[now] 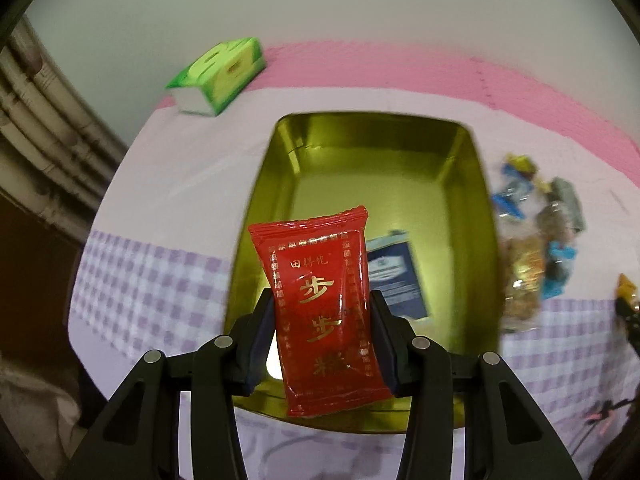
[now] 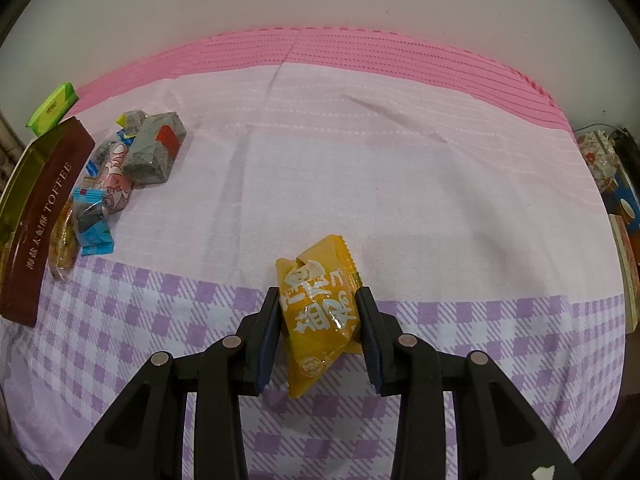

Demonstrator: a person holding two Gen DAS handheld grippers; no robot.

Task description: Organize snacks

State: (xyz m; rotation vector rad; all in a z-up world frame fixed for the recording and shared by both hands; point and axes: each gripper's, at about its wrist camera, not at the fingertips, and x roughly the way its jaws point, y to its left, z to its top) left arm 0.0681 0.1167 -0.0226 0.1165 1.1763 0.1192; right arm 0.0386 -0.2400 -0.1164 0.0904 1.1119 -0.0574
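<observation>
Red packet (image 1: 326,312) sits clamped in the left gripper (image 1: 324,336), long axis upright, hanging directly over the near end of the gold tin (image 1: 476,184) — a blue packet (image 1: 394,276) already inside; right gripper (image 2: 318,320) pinches a yellow packet (image 2: 320,312) over the cloth, well right of the tin.

The left gripper (image 1: 324,328) pointed steeply down, its pads pressed against the edges of a red packet (image 1: 320,312). The right gripper (image 2: 318,320) also pointed steeply down, seemingly clamped on a crumpled yellow packet (image 2: 320,316).
</observation>
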